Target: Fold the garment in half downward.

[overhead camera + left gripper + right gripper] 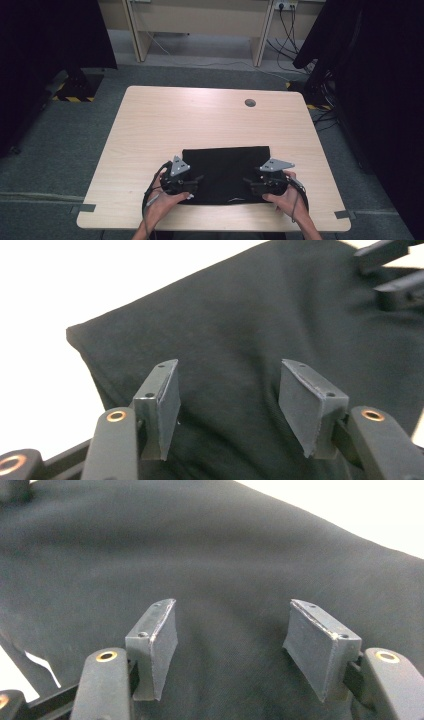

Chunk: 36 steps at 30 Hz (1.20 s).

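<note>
On the table [150, 125]: folded black cloth [225, 172] between two grippers.
Left gripper [196, 181] and right gripper [248, 183] face inward over the cloth's side edges, jaws parted, pads gripping nothing.

No legible text, label, brand, number or sign anywhere. Black cloth [226, 172] on table [150, 130]: plain, unprinted. Gripper plates and jaws: unmarked. Yellow-black hazard stripes [74, 98] on floor beside table: pattern only, no wording.
</note>
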Tool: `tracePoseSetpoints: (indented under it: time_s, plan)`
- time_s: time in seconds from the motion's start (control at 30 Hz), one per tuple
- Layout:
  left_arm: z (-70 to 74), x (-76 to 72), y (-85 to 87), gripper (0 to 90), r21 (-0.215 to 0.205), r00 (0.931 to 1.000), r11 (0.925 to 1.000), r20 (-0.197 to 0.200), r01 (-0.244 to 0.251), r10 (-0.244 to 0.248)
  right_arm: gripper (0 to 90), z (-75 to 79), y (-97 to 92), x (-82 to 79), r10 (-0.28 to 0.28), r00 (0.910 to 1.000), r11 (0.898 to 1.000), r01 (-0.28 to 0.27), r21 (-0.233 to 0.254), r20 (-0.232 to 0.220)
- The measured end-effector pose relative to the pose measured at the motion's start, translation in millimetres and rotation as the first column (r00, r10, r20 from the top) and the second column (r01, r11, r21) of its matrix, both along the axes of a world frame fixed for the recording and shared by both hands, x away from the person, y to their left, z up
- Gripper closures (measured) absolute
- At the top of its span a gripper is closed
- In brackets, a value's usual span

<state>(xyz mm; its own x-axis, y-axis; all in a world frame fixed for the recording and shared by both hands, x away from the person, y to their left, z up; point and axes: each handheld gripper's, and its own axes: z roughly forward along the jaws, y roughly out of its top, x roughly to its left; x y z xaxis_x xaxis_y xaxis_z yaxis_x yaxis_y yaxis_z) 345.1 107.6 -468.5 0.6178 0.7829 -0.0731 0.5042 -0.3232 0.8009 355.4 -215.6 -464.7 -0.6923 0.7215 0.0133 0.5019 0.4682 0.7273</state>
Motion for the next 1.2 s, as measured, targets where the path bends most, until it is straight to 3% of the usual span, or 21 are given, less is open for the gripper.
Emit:
tracePoseSetpoints:
  time_s: [0.1, 0.2, 0.3, 0.53, 0.67, 0.8, 0.97, 1.2]
  plan:
    - [-9.3, 4.0, 4.5, 43.1, 0.014, 0.9996, 0.9999, -0.029, -0.005, 0.005, 37.5, -7.1, -2.1, -6.9, -0.001, 1.0, 0.999, 0.001, -0.041, 0.004]
    - [-14.0, 3.8, 8.2, 43.8, -0.023, 0.9991, 0.9997, -0.042, 0.006, -0.007, 37.4, -8.2, -10.9, -12.8, -0.007, 0.9999, 1.0, 0.007, -0.013, -0.009]
    - [-14.6, 4.5, 10.3, 44.2, -0.033, 0.9991, 0.9994, -0.042, 0.01, -0.011, 37.6, -9.3, -20.1, -19.1, 0.0, 0.9999, 1.0, 0.0, -0.026, 0.011]
    - [-14.5, 5.3, 11.3, 43.4, -0.03, 0.9989, 0.9993, -0.04, 0.023, -0.024, 37.3, -7.3, -35.2, -26.6, -0.013, 0.9999, 1.0, 0.013, -0.017, 0.003]
    - [-11.4, 2.3, 6.4, 29.8, -0.007, 0.9994, 0.9997, -0.027, 0.022, -0.022, 32.3, -5.2, -39.4, -26.0, -0.014, 0.9999, 0.999, 0.014, -0.029, 0.007]
    - [-6.3, -4.4, 1.3, 20.0, -0.026, 0.9994, 0.9992, -0.014, 0.032, -0.033, 31.6, -0.7, -39.5, -21.2, -0.016, 0.9993, 1.0, 0.016, -0.006, 0.035]
    - [-3.0, -12.2, -1.4, 16.8, 0.001, 0.9992, 0.9992, 0.012, 0.039, -0.039, 31.6, 0.2, -34.6, -10.8, -0.018, 0.999, 1.0, 0.018, -0.004, 0.04]
    - [-1.1, -22.6, 2.2, 11.7, -0.017, 0.9994, 0.9992, 0.002, 0.035, -0.035, 31.1, -4.1, -32.7, -0.3, -0.033, 0.999, 0.999, 0.034, -0.017, 0.03]
